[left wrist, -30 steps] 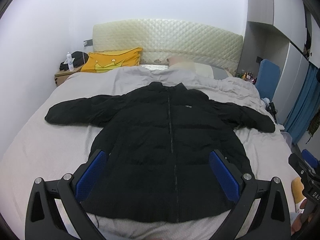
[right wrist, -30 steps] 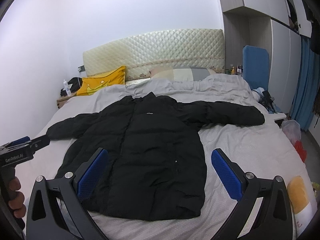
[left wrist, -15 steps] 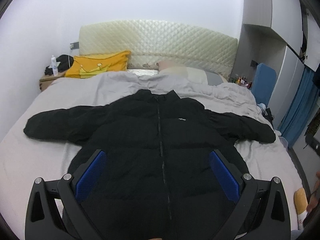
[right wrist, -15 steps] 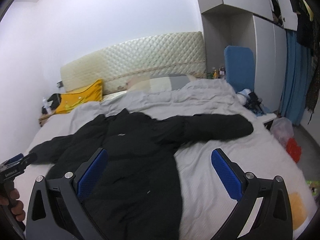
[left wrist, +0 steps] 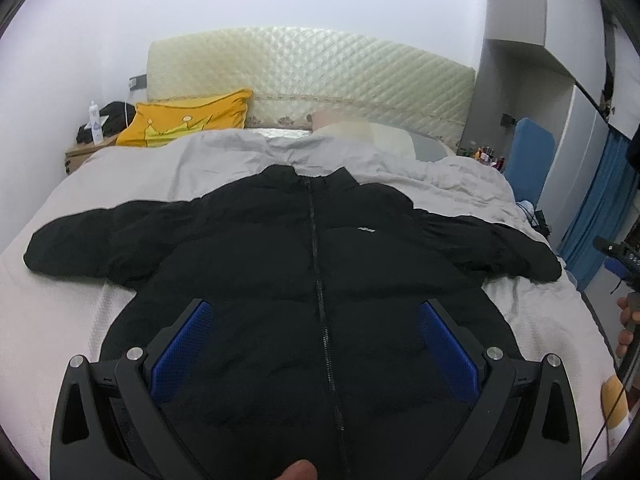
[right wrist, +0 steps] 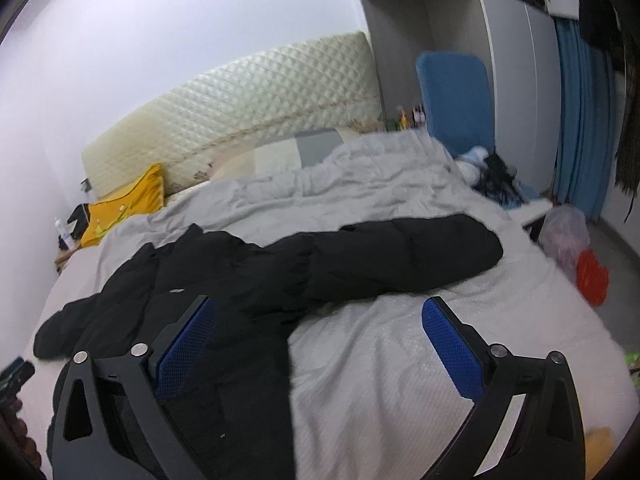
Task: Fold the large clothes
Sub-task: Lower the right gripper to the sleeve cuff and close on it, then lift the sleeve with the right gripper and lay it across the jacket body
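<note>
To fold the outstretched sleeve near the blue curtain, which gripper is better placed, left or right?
Probably the right gripper. Its jaws are open and it faces that sleeve of the black jacket, with bare bed beneath. The left gripper, also open, sits centred over the jacket's zipper, farther from that sleeve.

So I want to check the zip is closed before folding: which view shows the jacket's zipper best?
The left wrist view: the zipper runs down the middle of the black jacket, collar to hem. The right wrist view is blurred and oblique; no zipper is visible there.
</note>
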